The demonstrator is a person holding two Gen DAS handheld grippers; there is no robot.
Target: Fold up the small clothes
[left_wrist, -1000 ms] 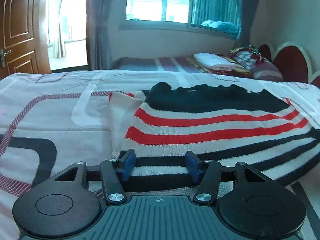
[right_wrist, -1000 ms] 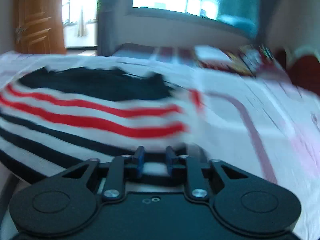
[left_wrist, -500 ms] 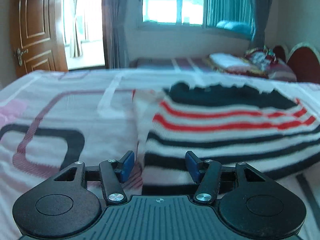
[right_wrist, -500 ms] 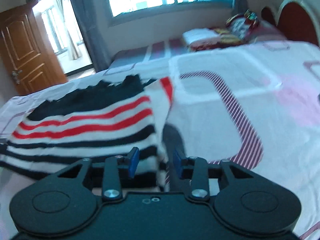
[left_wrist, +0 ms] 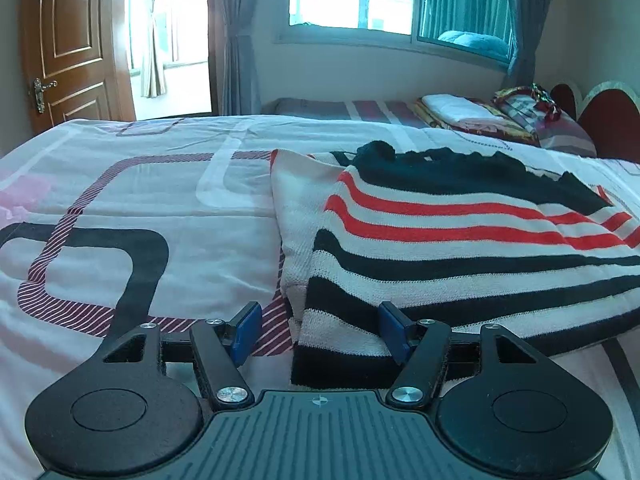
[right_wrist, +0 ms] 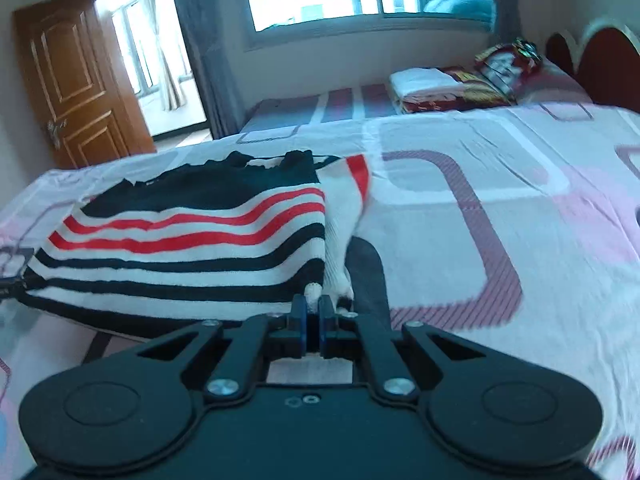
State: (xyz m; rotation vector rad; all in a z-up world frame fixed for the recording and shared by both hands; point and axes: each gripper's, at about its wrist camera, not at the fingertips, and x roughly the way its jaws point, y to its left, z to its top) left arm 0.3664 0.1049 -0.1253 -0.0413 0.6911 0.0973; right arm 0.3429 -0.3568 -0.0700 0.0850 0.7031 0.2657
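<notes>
Lying flat on the bed, the striped sweater is seen with both side parts already turned in over its body. At its near left corner, the left gripper is held apart, its jaws having just been opening, the hem between them unpressed. At the near right corner, the right gripper is clamped together on the white edge. A crosswise fold is judged still to be made.

the right hand-held gripper has just closed its blue jaws on the white corner of the striped sweater, which lies folded on the bed with its patterned sheet, a wooden door behind.
</notes>
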